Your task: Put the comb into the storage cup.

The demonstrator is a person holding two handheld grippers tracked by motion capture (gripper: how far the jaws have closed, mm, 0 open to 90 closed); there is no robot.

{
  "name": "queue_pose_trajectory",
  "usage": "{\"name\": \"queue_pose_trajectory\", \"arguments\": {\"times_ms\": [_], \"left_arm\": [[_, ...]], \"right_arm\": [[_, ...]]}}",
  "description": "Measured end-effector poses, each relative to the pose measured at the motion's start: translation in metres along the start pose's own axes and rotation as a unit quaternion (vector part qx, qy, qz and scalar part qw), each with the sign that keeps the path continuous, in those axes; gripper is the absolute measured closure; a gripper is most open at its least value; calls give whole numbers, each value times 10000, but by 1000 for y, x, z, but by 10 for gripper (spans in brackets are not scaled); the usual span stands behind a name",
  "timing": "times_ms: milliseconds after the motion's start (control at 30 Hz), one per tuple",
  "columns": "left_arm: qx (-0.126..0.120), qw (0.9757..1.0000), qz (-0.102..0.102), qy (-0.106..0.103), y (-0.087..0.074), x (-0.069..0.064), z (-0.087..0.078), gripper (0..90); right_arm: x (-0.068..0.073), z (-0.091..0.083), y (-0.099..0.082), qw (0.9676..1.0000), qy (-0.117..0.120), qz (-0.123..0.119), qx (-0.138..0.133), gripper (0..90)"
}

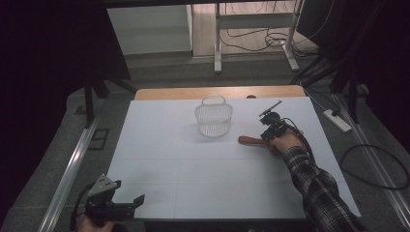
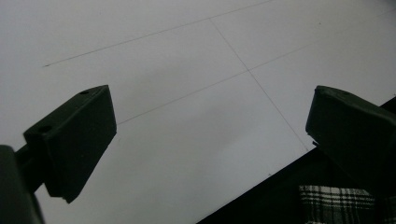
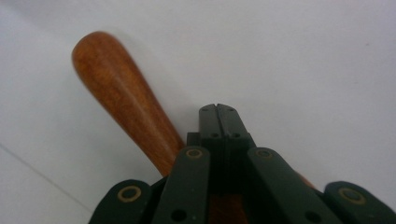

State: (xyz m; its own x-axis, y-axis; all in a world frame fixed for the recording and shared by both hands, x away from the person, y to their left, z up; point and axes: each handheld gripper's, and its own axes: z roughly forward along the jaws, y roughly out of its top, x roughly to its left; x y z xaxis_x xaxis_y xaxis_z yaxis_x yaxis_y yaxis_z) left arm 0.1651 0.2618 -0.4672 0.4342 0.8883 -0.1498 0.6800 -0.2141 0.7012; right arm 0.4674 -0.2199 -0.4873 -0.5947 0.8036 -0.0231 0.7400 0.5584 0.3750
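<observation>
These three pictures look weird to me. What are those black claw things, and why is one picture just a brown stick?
Nobody built a robot here: a person sits at a table and holds a black two-jaw claw in each hand. The wide picture comes from a camera up high. In it, the left claw waits at the near corner of the white table, and the right claw is by a brown rounded wooden handle. A white plastic mesh basket with a loop handle stands a bit farther back. The other two pictures come from small cameras riding on the claws. The left one shows its jaws wide apart over bare table. The right one shows its jaws pressed together, with the wooden handle lying under them. Whether it grips the handle, I cannot tell.
</observation>
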Motion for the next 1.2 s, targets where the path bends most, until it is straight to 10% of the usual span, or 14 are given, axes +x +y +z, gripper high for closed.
{"name": "queue_pose_trajectory", "arguments": {"times_ms": [1200], "left_arm": [[12, 10000, 10, 18, 0, -1, 0, 29]], "right_arm": [[37, -26, -46, 9981, 472, -390, -101, 891]]}}
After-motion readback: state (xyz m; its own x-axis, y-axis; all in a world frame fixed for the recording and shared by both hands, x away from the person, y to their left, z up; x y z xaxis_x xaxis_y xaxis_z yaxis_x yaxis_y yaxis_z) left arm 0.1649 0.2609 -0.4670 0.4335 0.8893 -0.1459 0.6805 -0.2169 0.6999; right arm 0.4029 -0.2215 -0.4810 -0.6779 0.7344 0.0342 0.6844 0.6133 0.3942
